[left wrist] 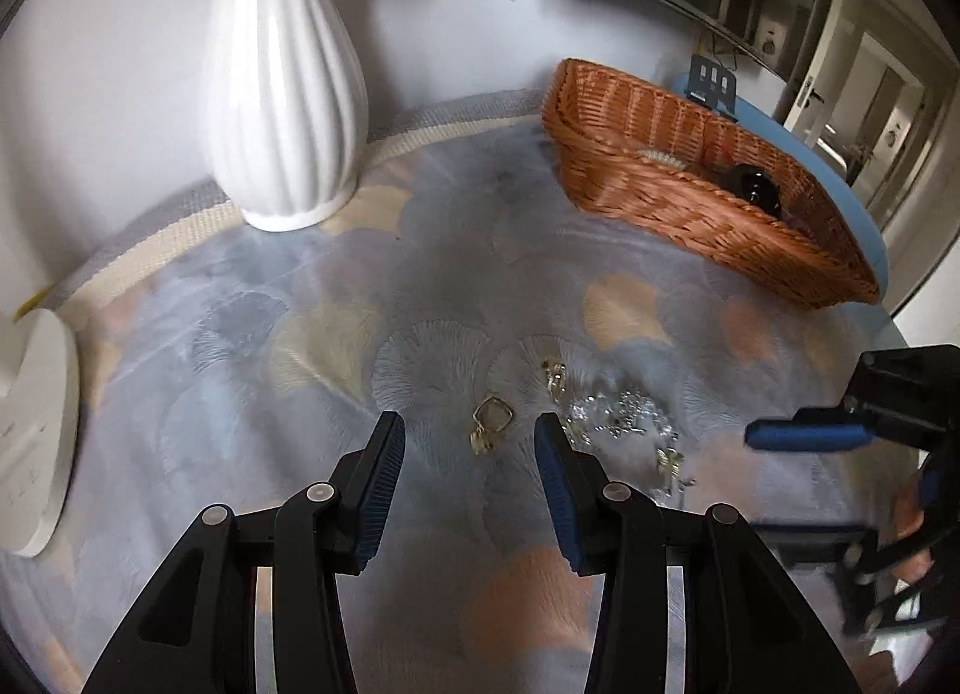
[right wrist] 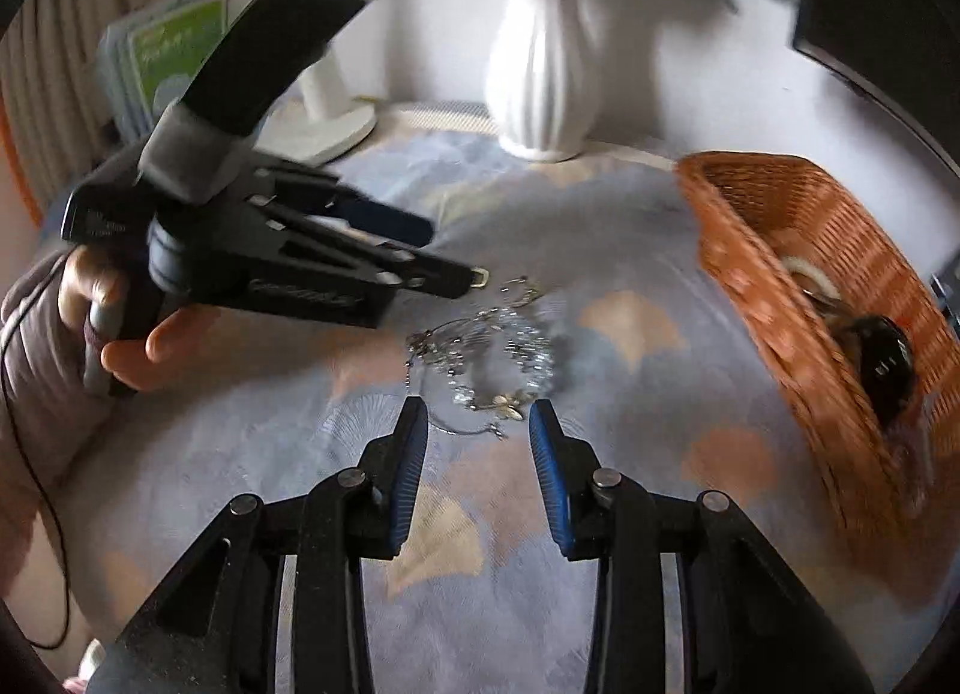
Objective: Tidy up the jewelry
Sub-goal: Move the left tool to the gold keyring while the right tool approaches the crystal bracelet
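Observation:
A gold square earring [left wrist: 492,421] lies on the patterned cloth between my left gripper's [left wrist: 469,431] open fingers. Another gold piece [left wrist: 555,373] and a tangle of silver crystal jewelry [left wrist: 624,415] lie just to its right. In the right wrist view the silver tangle [right wrist: 486,355] lies just ahead of my open, empty right gripper [right wrist: 478,415]. The left gripper [right wrist: 444,256] reaches in from the left, its tips at the gold earring [right wrist: 480,276]. A wicker basket [left wrist: 690,202] [right wrist: 798,274] at the right holds a black round item [right wrist: 885,361] and a pale piece.
A white ribbed vase [left wrist: 282,94] [right wrist: 540,76] with blue flowers stands at the back by the wall. A white lamp base [right wrist: 318,124] and books [right wrist: 174,46] are at the back left. A white object [left wrist: 36,430] is at the left edge.

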`<action>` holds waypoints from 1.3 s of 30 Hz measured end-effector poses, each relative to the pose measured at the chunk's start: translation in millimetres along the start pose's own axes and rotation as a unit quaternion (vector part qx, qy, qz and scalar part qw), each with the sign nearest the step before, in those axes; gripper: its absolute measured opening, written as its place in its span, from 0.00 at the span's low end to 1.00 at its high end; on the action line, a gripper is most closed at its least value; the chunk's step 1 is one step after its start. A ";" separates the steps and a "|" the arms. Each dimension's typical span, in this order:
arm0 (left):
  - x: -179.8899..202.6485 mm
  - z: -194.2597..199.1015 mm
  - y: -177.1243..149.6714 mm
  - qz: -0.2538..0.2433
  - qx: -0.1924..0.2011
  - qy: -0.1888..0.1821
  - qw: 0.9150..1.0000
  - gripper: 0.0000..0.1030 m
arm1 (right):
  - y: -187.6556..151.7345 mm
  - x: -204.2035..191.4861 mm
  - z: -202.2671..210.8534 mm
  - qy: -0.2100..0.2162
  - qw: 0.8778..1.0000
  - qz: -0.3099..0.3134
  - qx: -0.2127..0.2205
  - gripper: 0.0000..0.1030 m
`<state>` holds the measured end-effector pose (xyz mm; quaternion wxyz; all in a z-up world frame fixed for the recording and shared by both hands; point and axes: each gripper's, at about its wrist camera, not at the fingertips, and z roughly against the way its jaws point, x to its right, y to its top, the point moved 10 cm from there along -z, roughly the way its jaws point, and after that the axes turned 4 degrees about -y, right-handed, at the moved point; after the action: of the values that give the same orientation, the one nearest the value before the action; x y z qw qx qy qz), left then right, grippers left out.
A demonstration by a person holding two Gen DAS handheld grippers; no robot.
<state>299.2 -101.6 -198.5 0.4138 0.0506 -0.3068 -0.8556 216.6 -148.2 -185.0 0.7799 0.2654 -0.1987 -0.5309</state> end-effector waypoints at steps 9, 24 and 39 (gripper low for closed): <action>-5.1 -6.5 2.3 0.005 0.008 -0.007 1.000 0.29 | 7.8 -14.6 -36.5 0.006 0.999 0.035 -0.020 0.21; -4.2 -4.5 1.2 0.003 0.010 -0.011 1.000 0.28 | 5.4 -17.3 -6.4 0.015 0.999 0.024 0.019 0.13; -7.6 -3.3 2.9 0.026 0.012 -0.039 0.999 0.28 | 3.4 -38.2 -9.6 0.013 0.999 0.029 0.011 0.31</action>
<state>307.2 -98.9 -200.7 0.4225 0.0140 -0.3343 -0.8423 211.1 -109.7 -191.5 0.7945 0.2751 -0.2025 -0.5021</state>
